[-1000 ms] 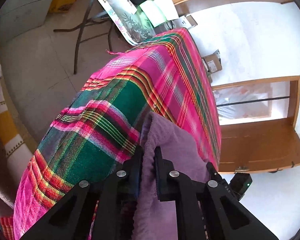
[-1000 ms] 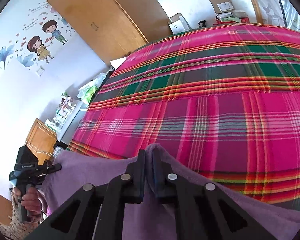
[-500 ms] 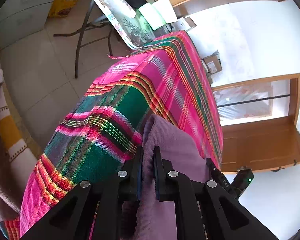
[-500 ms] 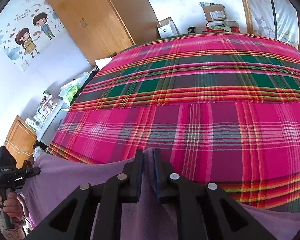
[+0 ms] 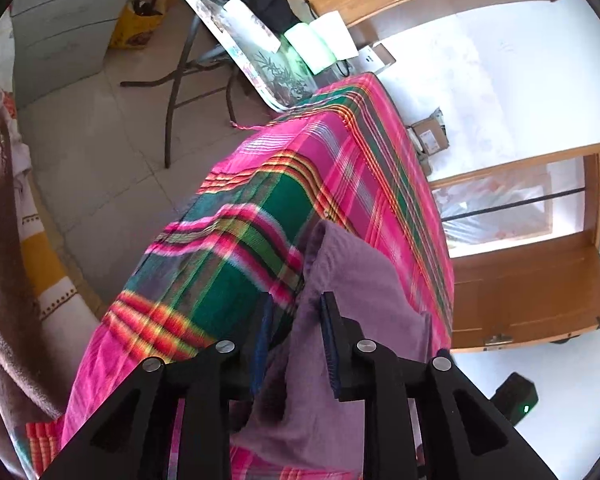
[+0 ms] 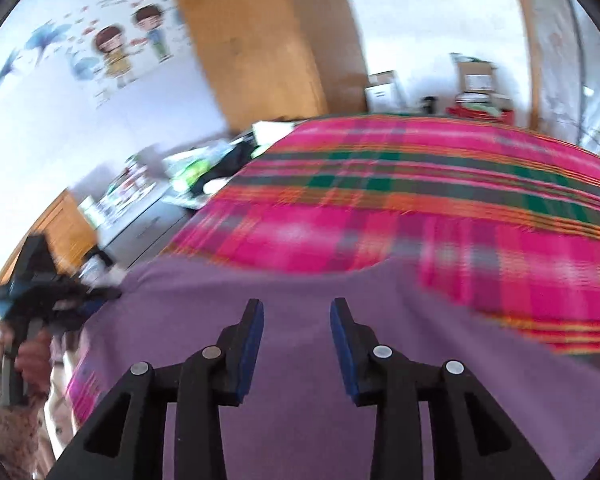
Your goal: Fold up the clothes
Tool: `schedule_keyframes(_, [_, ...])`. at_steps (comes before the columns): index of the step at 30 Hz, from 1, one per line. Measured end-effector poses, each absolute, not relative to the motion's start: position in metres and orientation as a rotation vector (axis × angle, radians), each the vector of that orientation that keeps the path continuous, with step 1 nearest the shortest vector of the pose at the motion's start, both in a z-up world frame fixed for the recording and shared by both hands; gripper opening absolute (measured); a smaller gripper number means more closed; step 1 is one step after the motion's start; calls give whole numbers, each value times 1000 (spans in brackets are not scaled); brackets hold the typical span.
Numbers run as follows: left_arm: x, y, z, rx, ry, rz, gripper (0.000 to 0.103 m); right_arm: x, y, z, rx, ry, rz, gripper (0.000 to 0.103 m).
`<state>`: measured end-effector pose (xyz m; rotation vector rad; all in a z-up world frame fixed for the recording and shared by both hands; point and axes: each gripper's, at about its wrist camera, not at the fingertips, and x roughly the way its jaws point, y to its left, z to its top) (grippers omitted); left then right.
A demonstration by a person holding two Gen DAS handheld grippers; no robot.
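Left tongs [image 5: 296, 344]: jaws have just been opening and now stand parted; a fold of the purple garment [image 5: 352, 280] hangs between them, seeming to brush the right pad, not pinched; state: released. Right tongs [image 6: 296, 344]: jaws have just been opening and stand well apart above the flat purple garment [image 6: 300, 360]; nothing between the pads; state: released.

Containers: far left of the left tongs, on the floor, a yellow bag [image 5: 136, 28], contents too dark to tell; beyond the tongs and to their right, a cardboard box [image 5: 430, 140] against the wall past the bed, contents not visible; in the right wrist view, boxes [image 6: 382, 92] stacked beyond the bed's far edge, contents not legible through the blur.

Surface: the garment lies on a bed under a pink, green and orange plaid cover [image 5: 260, 216], directly ahead of and beneath both tongs, at the bed's near edge.

Room: tiled floor [image 5: 100, 140] left of the left tongs; a folding worktop [image 5: 260, 68] ahead carries dark cloth and white packets; wooden door [image 5: 540, 292] to the right; in the right wrist view, a hand [image 6: 30, 360] at far left grips the other tool; cartoon wall stickers [image 6: 132, 48] and a wooden wardrobe [image 6: 268, 40] stand beyond.
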<state>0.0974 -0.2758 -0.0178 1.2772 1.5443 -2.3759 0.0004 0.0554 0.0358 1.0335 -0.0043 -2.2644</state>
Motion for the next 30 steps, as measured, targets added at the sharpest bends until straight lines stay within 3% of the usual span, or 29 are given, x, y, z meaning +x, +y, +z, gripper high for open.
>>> schedule_keyframes(5, [118,-276,-19,1270,1545,-2369,27,39,25,17,1050,136,-2185,35])
schedule_keyframes(11, [141,-273,-20,1247,1527,-2380,27,68,-10,12,1041,165,-2112,35])
schedule_keyframes(21, [161,-262,-15,1241,1288,-2477,34,109,-58,5,994,320,-2127,40])
schedule_keyframes(26, [167,-266,-21,1216,1377,-2473,34,129,-88,17,867,356,-2081,40])
schedule_keyframes(30, [172,-270,-24,1201,1442,-2466,34,149,-120,9,806,527,-2042,40])
